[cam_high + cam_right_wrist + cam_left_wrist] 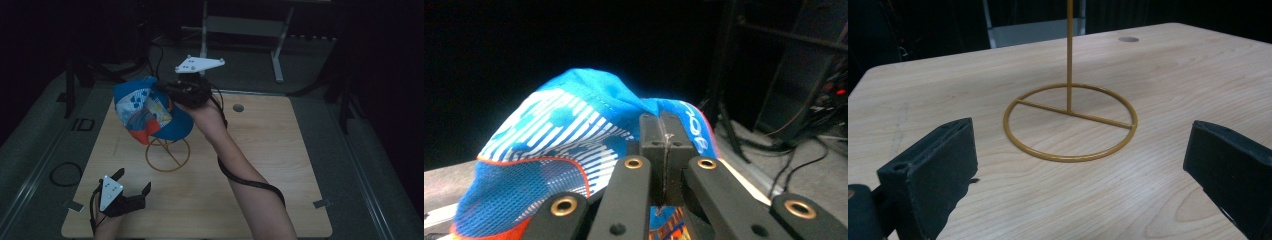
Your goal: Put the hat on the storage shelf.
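while my right tongs (167, 90) pinch the blue cap's (147, 107) fabric, the cap sits above the gold wire stand (168, 155), at its top; my left tongs (132, 187) rest wide and empty on the tabletop (280, 165). i judge a sideways tug could topple the light stand, or thin fabric could slip out

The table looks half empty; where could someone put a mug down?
Bare wood fills the table's right side, past the right forearm, and the near middle between the left tool and that arm. It is crowded around the wire stand under the cap.
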Demonstrator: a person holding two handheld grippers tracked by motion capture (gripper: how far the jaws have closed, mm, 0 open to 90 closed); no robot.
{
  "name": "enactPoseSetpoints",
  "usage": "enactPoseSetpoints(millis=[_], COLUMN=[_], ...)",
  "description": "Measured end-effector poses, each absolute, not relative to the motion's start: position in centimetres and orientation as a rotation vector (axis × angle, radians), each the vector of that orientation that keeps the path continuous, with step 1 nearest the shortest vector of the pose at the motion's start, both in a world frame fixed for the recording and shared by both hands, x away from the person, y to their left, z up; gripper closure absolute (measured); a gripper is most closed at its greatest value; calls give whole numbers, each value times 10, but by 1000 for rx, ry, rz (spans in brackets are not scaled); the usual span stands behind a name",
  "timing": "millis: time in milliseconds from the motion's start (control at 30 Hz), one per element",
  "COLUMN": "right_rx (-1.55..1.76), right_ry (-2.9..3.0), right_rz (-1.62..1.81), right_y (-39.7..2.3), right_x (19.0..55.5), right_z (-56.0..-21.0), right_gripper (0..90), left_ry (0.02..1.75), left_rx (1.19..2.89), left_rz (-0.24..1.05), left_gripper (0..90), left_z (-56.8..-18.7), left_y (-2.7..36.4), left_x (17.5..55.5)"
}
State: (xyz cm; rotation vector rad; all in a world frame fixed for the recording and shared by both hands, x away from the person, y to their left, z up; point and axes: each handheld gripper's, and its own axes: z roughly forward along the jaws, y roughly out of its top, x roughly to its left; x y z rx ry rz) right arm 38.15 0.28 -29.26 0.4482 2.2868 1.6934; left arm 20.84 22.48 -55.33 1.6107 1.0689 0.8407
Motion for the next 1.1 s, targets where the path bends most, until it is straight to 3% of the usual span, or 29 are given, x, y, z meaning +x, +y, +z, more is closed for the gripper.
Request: enactPoseSetpoints(millis=[300,1100], right_rx=[466,557], right_ry=[2400,2406], right_rz=[1626,1650], right_y=[25,-14], right_x=[389,379], right_z=[-323,-365], right_gripper=[900,900], left_ry=[1091,1080], left_rx=[1579,1595], left_rz=[817,795], left_gripper=[14,14], left_z=[-555,-557], left_y=[231,225], left_x=[208,210])
